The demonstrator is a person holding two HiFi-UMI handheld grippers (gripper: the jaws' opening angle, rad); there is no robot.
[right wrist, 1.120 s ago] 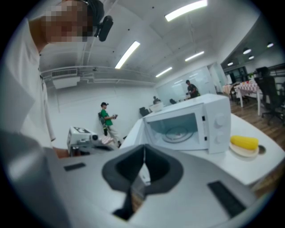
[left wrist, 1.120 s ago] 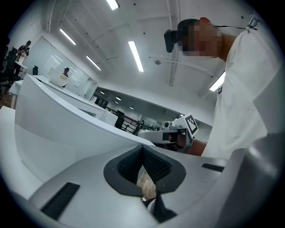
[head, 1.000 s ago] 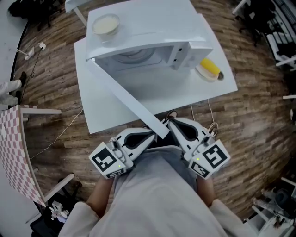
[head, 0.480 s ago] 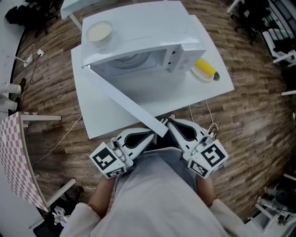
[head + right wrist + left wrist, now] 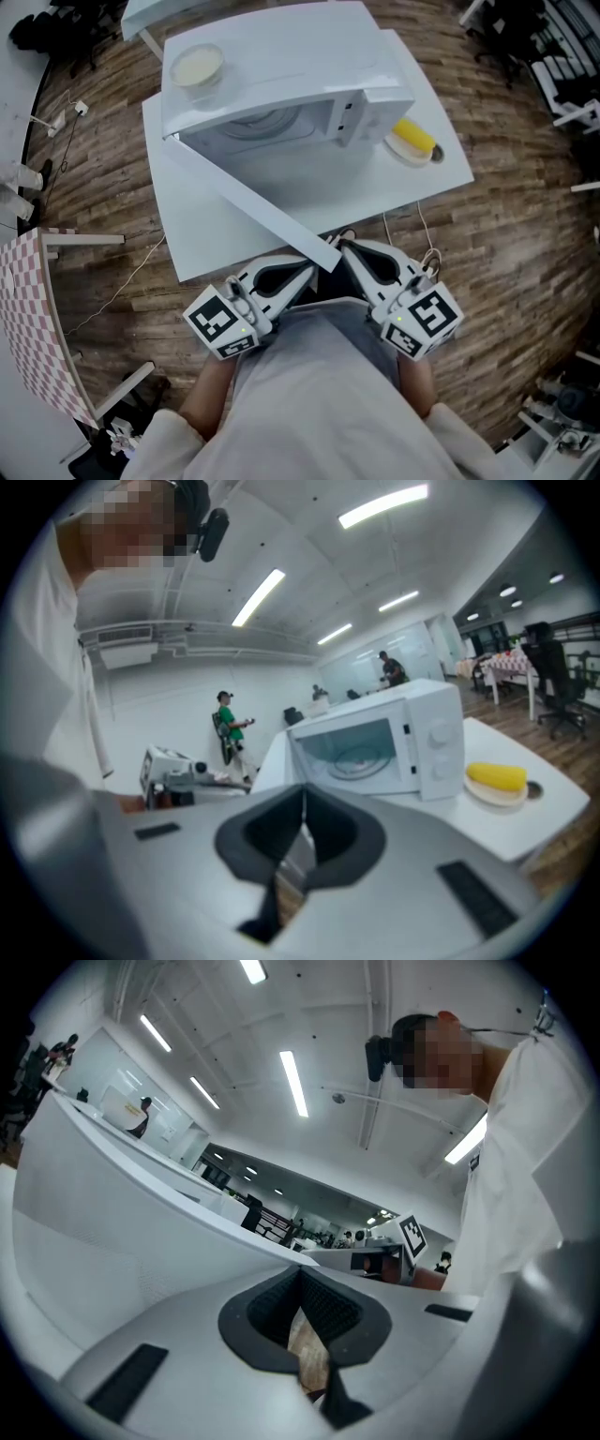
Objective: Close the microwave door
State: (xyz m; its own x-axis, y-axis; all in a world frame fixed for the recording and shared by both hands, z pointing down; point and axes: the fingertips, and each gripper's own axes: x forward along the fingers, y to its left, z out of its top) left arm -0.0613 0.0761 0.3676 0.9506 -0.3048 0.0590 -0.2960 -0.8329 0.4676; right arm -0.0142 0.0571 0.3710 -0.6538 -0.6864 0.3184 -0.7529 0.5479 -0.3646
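Note:
The white microwave (image 5: 281, 84) stands on a white table (image 5: 375, 183). Its door (image 5: 244, 202) is swung wide open and reaches toward me, with the free end near the table's front edge. My left gripper (image 5: 314, 265) and right gripper (image 5: 343, 249) are held close to my body just below that end. Both are shut with nothing between the fingers. The right gripper view shows the microwave (image 5: 375, 742) with its cavity and turntable exposed beyond the shut right gripper (image 5: 302, 822). The left gripper (image 5: 302, 1279) points up past a white surface.
A cream bowl (image 5: 197, 66) sits on top of the microwave. A plate with a yellow item (image 5: 412, 141) lies on the table to the microwave's right. A checkered table (image 5: 28, 309) stands at the left, and a cable (image 5: 131, 272) runs over the wood floor.
The head view has shifted slightly, so the table sits a little higher and further left. Both grippers stay shut by my body. The door's angle looks unchanged.

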